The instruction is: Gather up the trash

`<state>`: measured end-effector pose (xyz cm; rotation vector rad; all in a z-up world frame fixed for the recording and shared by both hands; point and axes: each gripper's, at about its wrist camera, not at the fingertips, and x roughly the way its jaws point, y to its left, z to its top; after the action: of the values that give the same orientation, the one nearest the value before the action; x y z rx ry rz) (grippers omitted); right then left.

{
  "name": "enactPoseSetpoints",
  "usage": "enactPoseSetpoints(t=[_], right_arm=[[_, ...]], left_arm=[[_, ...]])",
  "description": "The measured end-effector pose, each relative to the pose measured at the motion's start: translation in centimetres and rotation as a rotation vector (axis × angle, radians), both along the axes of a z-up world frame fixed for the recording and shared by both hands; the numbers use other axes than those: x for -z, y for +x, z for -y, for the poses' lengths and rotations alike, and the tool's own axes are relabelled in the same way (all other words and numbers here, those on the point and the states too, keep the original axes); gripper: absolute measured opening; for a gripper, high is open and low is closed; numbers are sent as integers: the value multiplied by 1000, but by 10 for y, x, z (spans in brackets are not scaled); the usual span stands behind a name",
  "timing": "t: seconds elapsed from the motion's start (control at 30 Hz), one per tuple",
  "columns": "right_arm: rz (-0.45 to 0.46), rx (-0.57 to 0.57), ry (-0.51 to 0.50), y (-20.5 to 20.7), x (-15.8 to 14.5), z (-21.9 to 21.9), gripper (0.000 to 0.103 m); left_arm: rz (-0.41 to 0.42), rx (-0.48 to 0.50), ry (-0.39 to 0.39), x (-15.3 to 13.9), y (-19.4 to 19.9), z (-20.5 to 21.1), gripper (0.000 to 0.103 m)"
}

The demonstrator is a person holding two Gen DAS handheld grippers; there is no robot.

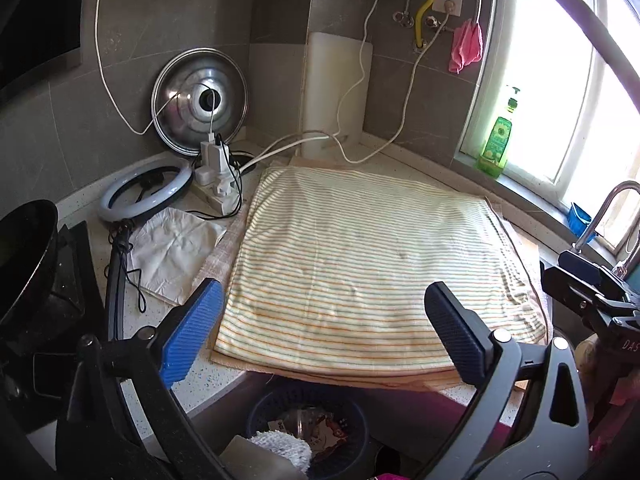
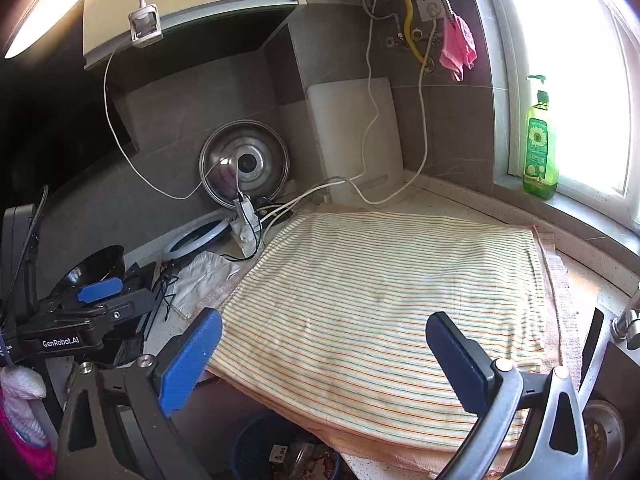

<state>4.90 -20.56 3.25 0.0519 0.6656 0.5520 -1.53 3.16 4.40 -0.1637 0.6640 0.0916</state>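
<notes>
At the far left of the left wrist view sits a round black pan (image 1: 24, 256), dark and shiny. Next to it a smooth white ring light (image 1: 146, 190) lies flat on the speckled counter (image 1: 216, 380), and below the ring is a crumpled white paper napkin (image 1: 174, 254), thin and creased; it lies just beside the left edge of the towel. Behind them a shiny round metal lid (image 1: 200, 100) leans on the gray tile wall, with a white power strip (image 1: 216, 184) full of plugs in front of it. In the middle, a soft striped towel (image 1: 360, 264) with thin orange and green lines is spread flat. At the bottom middle a dark blue plastic basket (image 1: 308, 432) with a woven-looking wall holds wrappers and bits of trash. The left gripper (image 1: 324, 332) is wide open with nothing between its ribbed blue pads. On the right, a green soap bottle (image 1: 498, 140) with a sunflower label stands on the window sill, and a pink rag (image 1: 466, 46) hangs up high. In the right wrist view, the right gripper (image 2: 324, 354) is wide open and holds nothing too. At the left edge of that view the other tool reads "GenRobot.AI".
</notes>
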Motion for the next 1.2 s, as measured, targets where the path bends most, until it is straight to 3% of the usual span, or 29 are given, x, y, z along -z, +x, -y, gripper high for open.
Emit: enactPoseSetpoints(t=[1.2], right_arm=[[-21,48,1,12,1,14,103]], left_arm=[[-27,21,-16,-1,14,13,102]])
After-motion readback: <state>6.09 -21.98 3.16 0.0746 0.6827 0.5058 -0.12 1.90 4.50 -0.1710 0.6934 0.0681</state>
